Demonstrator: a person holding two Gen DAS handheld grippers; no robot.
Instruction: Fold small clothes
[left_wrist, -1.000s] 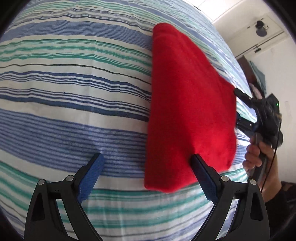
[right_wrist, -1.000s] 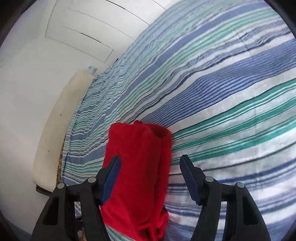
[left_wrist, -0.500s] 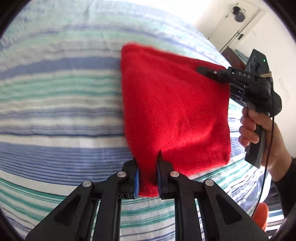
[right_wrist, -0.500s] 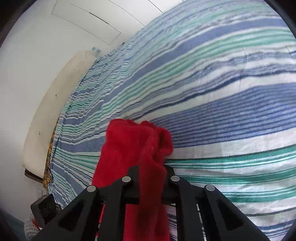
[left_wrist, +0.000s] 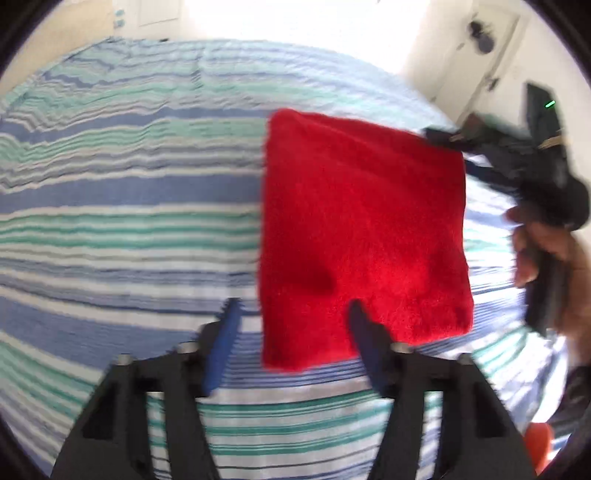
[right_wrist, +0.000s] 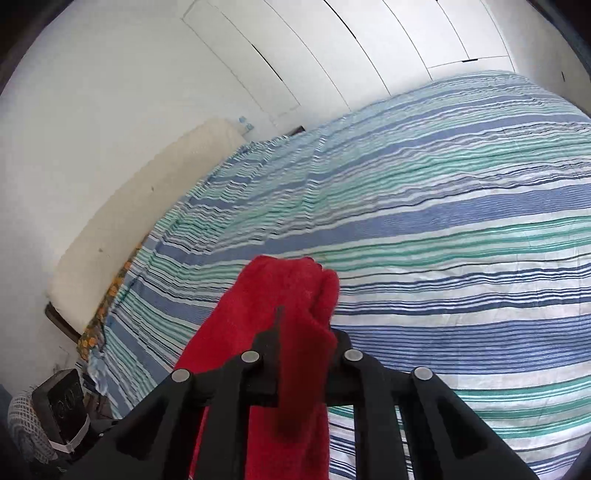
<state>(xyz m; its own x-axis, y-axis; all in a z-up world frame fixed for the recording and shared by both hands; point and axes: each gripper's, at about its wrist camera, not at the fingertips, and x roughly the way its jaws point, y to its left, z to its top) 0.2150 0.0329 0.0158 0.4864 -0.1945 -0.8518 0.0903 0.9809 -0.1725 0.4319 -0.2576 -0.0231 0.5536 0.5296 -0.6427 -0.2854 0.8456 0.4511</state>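
A folded red cloth (left_wrist: 362, 221) hangs a little above the striped bed sheet (left_wrist: 129, 221). My left gripper (left_wrist: 295, 325) is over its near left corner. Its jaws are opening and stand wide, with the corner between them, and the blue pads (left_wrist: 221, 339) are clear of the fabric. My right gripper (left_wrist: 443, 138), held in a person's hand (left_wrist: 543, 251), has the cloth's far right corner. In the right wrist view the red cloth (right_wrist: 280, 288) is bunched between the right gripper's (right_wrist: 303, 332) fingers, which still press on it as they start opening.
The striped sheet (right_wrist: 461, 240) spreads wide on every side of the cloth. A cream headboard cushion (right_wrist: 129, 229) and white wardrobe doors (right_wrist: 332, 55) stand beyond the bed. An orange object (left_wrist: 539, 439) lies off the bed's edge at lower right.
Both grippers shut on the cloth and rose, lifting it off the sheet. Since then the left gripper has opened and let go of the near corner. The right still holds its corner.
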